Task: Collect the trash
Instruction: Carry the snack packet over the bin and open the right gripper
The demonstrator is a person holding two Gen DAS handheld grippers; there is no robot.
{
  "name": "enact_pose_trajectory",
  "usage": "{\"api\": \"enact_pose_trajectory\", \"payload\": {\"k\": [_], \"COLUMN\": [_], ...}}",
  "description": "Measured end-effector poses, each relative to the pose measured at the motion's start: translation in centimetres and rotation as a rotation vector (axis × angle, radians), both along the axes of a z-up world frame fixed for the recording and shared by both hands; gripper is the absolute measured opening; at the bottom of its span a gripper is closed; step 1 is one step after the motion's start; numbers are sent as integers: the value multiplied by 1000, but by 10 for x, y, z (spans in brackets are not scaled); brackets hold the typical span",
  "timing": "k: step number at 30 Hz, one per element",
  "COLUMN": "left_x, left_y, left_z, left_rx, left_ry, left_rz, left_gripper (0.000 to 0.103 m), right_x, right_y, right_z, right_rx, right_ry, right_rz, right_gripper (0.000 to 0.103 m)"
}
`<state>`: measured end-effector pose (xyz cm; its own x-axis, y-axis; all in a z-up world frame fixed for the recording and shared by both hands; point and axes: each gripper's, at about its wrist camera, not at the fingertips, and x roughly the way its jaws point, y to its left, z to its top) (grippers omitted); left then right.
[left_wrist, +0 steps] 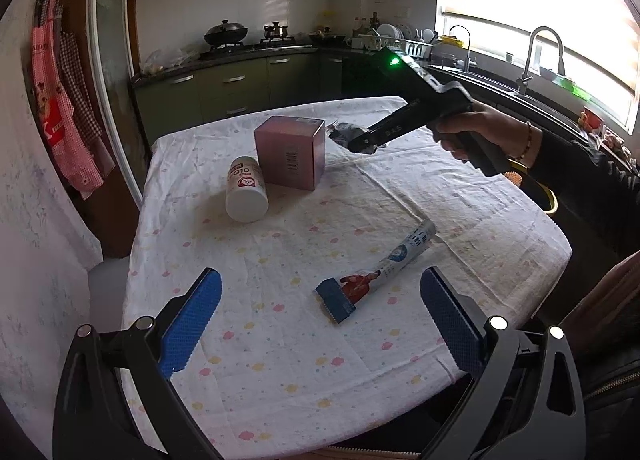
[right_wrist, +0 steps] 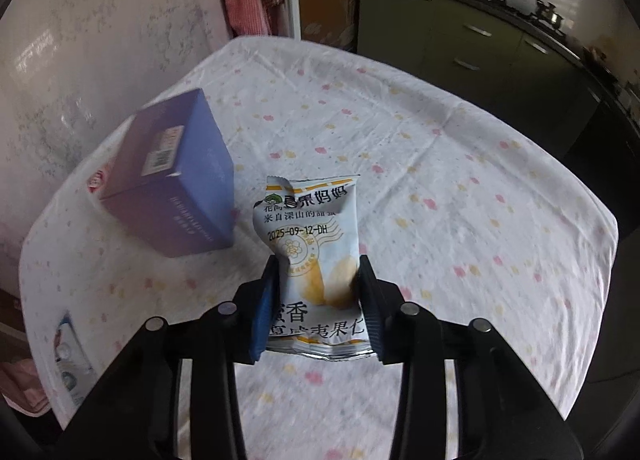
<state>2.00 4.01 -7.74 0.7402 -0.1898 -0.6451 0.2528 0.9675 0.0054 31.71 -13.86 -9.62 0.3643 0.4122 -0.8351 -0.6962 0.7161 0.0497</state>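
My right gripper (right_wrist: pixel 318 280) is shut on a white snack packet (right_wrist: pixel 310 220) with yellow print and holds it above the table. In the left wrist view this gripper (left_wrist: pixel 362 142) hovers over the far side of the table, beside a pink-purple box (left_wrist: pixel 290 152). My left gripper (left_wrist: pixel 320 292) is open and empty above the near side. Just ahead of it lies a toothpaste tube (left_wrist: pixel 384 264) with a blue end. A white bottle (left_wrist: pixel 246 192) lies on its side next to the box.
The table (left_wrist: pixel 280 360) has a white cloth with small coloured dots. The box (right_wrist: pixel 176 176) stands left of the packet in the right wrist view. Kitchen cabinets (left_wrist: pixel 224 92), a stove and a sink (left_wrist: pixel 540 56) line the far walls. Aprons (left_wrist: pixel 60 108) hang at the left.
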Motion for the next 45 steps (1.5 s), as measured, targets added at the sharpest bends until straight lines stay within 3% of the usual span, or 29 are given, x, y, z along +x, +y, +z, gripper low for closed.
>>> {"api": "enact_pose_trajectory", "payload": {"k": [13, 25, 37, 45], "left_x": [-4, 5, 11, 18], "left_y": [-31, -89, -134, -134], "left_z": [8, 20, 17, 12], "left_rx": [21, 16, 42, 41], "left_ry": [-21, -27, -10, 13], "left_rz": [-91, -228, -321, -314], "left_gripper": [98, 98, 98, 98], "right_x": [-80, -151, -152, -135], "right_y": [-79, -201, -318, -359], "right_z": [31, 31, -6, -32], "right_rx": [11, -16, -16, -52], "right_ry": [-101, -151, -71, -20], "right_rz": [-178, -431, -707, -819], "right_gripper": [37, 37, 37, 38]}}
